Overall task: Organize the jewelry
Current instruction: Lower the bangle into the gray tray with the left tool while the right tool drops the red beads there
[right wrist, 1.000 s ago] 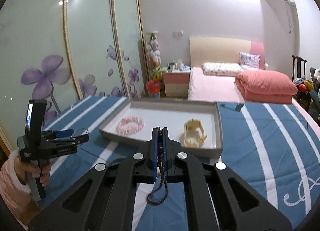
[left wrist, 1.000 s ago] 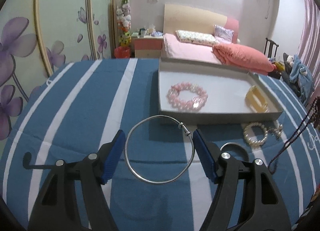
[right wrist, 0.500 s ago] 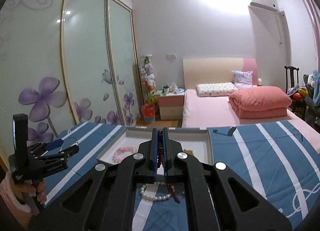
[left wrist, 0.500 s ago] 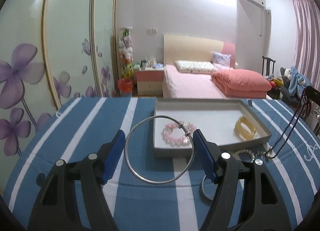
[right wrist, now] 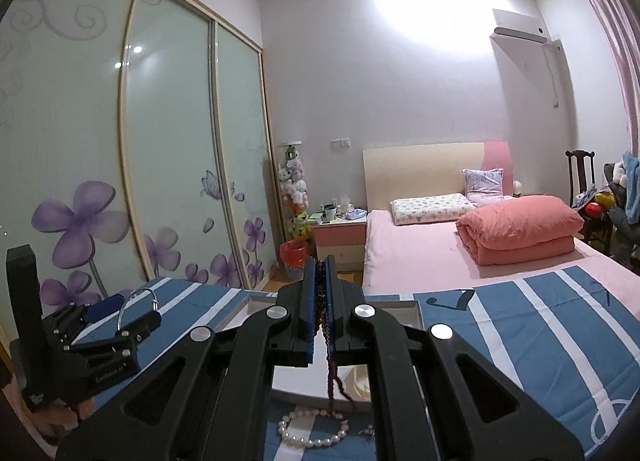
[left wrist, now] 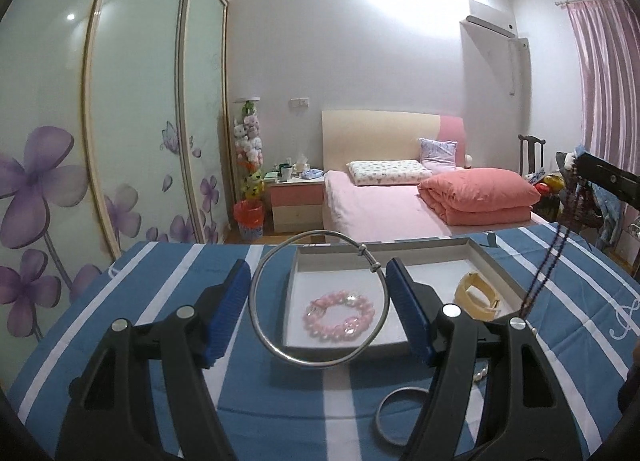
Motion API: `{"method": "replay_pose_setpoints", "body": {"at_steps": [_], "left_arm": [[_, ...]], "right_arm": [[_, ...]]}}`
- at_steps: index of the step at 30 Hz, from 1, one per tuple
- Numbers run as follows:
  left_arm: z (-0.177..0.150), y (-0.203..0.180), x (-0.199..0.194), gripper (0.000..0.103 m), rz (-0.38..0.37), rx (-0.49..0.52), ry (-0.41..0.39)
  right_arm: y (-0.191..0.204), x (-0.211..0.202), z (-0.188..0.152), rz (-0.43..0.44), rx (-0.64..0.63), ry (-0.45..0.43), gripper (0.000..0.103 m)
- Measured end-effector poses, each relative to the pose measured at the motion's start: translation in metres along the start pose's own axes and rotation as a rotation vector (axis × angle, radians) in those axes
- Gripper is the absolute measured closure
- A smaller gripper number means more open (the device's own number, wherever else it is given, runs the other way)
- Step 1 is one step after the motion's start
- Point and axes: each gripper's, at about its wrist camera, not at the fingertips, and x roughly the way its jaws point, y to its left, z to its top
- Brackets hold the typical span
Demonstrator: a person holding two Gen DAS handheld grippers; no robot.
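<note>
Left gripper: blue pads spread wide, pressing on the 9 and 3 o'clock sides of the silver bangle, which is held lifted above the table; in the right wrist view the same gripper sits at 8 o'clock with the bangle's arc showing on top.
Tray: shallow white box on the blue striped cloth, past the held bangle toward 12 o'clock.
Pink bead bracelet: lies flat inside the tray, left half, seen through the bangle.
Yellow bangle: in the tray's right half, tilted on its edge.
Second silver ring: flat on the cloth at 5 o'clock, outside the tray, partly behind the right finger.
Right gripper: pads nearly together, pinching the dark bead necklace, whose strand hangs straight down from them; from the left wrist view the necklace dangles at 3 o'clock.
Pearl bracelet: on the cloth at 6 o'clock, just outside the tray's near wall, below the hanging strand.
</note>
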Motion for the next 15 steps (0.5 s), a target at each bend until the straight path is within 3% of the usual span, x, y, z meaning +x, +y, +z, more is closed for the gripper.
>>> {"method": "replay_pose_setpoints", "body": {"at_steps": [15], "left_arm": [[0.009,-0.014,0.063,0.035,-0.023,-0.019,0.030]], "right_arm": [[-0.017,0.046,0.001,-0.010,0.046,0.016,0.098]]}}
